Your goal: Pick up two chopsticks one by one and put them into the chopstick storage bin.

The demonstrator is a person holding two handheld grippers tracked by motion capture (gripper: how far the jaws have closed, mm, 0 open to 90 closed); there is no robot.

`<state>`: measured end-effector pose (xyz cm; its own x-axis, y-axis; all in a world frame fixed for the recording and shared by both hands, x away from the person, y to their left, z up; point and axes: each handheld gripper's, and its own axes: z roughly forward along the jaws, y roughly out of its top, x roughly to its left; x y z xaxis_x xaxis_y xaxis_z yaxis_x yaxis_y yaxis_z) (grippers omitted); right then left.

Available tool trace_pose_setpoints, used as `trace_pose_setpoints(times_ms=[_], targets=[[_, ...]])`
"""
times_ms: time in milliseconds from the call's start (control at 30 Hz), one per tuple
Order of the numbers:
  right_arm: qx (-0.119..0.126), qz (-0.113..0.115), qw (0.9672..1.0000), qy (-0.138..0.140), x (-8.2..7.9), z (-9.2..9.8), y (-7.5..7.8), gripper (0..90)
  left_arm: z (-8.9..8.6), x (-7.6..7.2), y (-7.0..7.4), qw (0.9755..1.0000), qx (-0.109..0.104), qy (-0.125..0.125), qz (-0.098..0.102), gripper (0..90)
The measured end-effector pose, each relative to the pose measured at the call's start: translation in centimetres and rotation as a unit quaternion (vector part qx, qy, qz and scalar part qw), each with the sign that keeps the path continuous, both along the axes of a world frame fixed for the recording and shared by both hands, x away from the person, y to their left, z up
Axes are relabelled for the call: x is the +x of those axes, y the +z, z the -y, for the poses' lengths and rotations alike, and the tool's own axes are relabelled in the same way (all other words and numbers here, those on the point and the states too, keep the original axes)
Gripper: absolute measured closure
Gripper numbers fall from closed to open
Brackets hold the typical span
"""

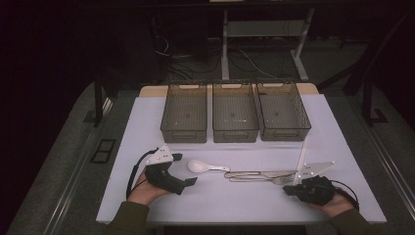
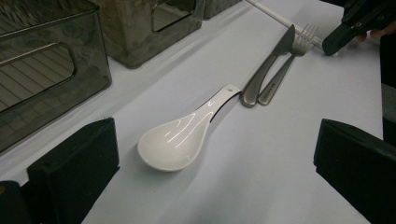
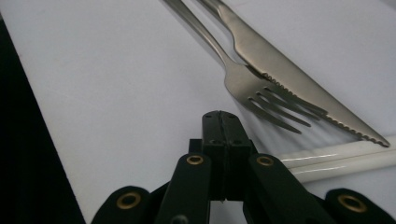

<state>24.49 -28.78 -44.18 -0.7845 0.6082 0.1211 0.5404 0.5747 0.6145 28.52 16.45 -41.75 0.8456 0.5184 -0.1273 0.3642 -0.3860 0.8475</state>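
Left gripper [image 2: 212,161] agape, right gripper [image 3: 220,122] closed (empty)

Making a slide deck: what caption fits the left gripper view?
Open left gripper facing a white spoon, with a knife and fork side by side beyond.

In the right gripper view the knife [image 3: 299,79] and fork [image 3: 243,79] handles run off the top edge, and the white chopsticks [image 3: 345,161] leave at the right. In the left gripper view the bins [image 2: 46,70] are cropped by the top and left edges.
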Motion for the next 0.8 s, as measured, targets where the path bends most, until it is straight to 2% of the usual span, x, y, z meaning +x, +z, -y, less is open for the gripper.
trace_pose_setpoints(times_ms=[800], targets=[[-0.028, 0.002, 0.9992, -0.029, -0.5, 2.0, 0.3, 89.8, 0.0, 0.1, -0.1, 1.0000, 0.000, -0.003, -0.003, 0.0]])
